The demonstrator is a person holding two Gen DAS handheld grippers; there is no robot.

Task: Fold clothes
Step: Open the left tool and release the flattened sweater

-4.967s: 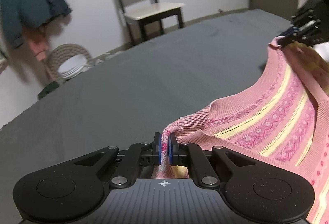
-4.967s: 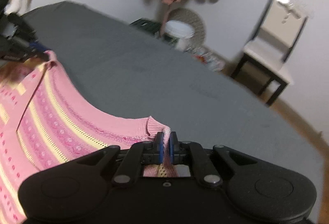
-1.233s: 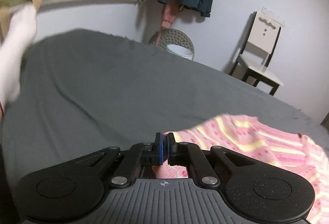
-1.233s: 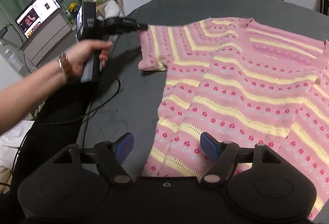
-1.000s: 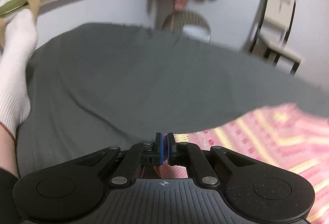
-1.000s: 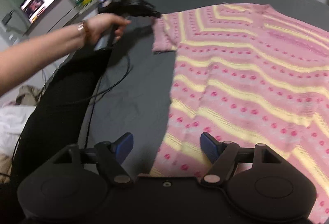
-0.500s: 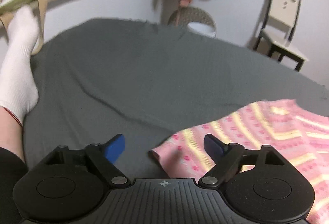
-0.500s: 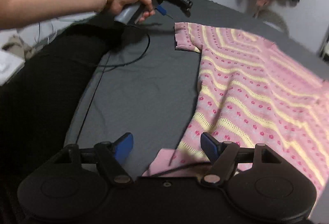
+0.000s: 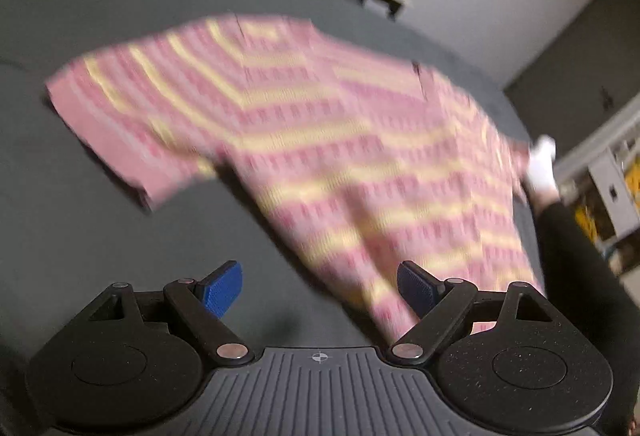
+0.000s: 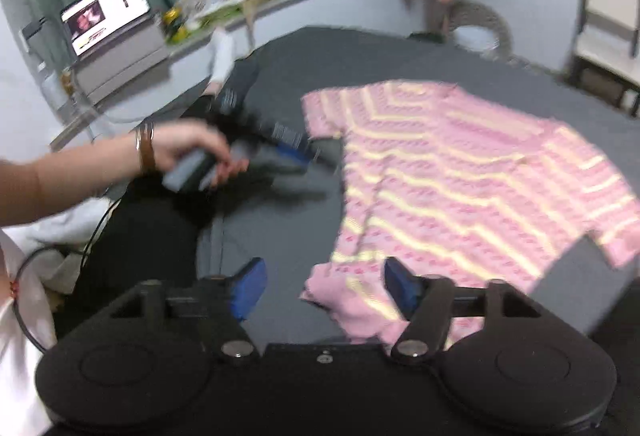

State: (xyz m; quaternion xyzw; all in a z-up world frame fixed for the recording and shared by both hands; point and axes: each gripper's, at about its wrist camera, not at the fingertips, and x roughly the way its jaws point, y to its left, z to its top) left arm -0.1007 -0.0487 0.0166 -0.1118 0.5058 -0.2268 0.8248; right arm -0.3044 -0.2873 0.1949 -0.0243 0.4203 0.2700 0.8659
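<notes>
— Grippers first: how did they stand?
— Both the left gripper [image 9: 320,286] and the right gripper [image 10: 322,286] gaped, grasping nothing.
— And the pink knitted top with yellow stripes [image 10: 460,171]?
— It lay flat on the dark grey bedcover [image 10: 360,51], spreading toward two o'clock from the right gripper, hem corner between its jaws, probably laid out for a first fold.

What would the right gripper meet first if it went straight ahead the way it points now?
Most likely the bunched lower corner of the pink sweater, which lies right between the open fingers of the right gripper on the grey bed cover. Blur makes depth uncertain.
</notes>
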